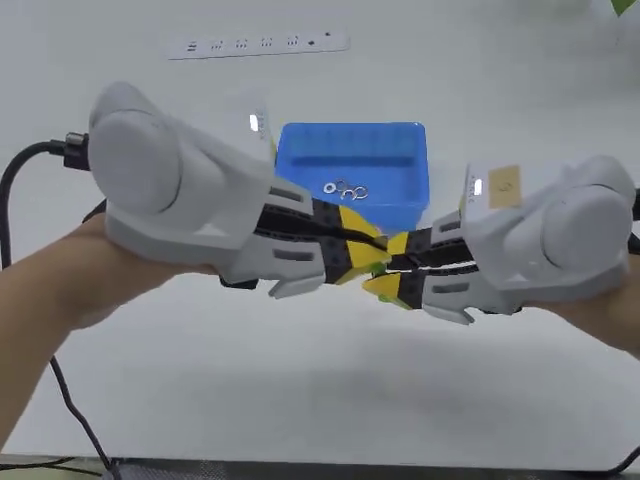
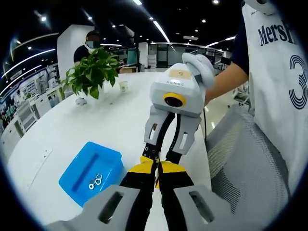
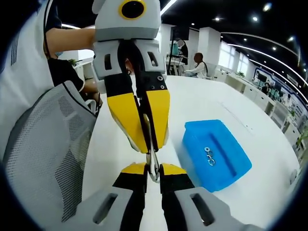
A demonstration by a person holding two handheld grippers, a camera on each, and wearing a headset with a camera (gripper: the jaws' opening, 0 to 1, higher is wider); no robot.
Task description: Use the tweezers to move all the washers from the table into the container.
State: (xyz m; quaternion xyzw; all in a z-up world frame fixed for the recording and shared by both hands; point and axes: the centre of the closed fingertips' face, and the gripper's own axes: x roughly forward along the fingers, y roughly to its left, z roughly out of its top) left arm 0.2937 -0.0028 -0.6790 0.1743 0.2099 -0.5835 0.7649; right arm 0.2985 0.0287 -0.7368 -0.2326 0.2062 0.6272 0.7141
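- Nearest me, the table [image 1: 300, 400] has a broad bare stretch up to its front edge, and a black cable [image 1: 70, 400] trails over it at my left; I judge a low sweep of that arm could snag it
- The left gripper [image 1: 375, 245] and right gripper [image 1: 385, 270] meet tip to tip above mid-table. In the right gripper view, each pair of jaws is pressed nearly closed on the thin metal tweezers [image 3: 152, 161], which bridge the two
- The main risk I see is the shared hold: if one side lets go before the other grips squarely, the tweezers could twist or drop. Pinching too hard may squeeze their tips together
- With the noses touching, any sideways tug would knock one gripper against the other
- Just beyond, the blue container [image 1: 300, 150] sits well apart from any table edge, with washers [image 1: 345, 190] lying in it. Its near wall is just behind the jaws, so a forward push could shove it
- I cannot tell whether washers lie hidden under the grippers
- Farthest off, a power strip [image 1: 255, 43] lies flat, with open table before it
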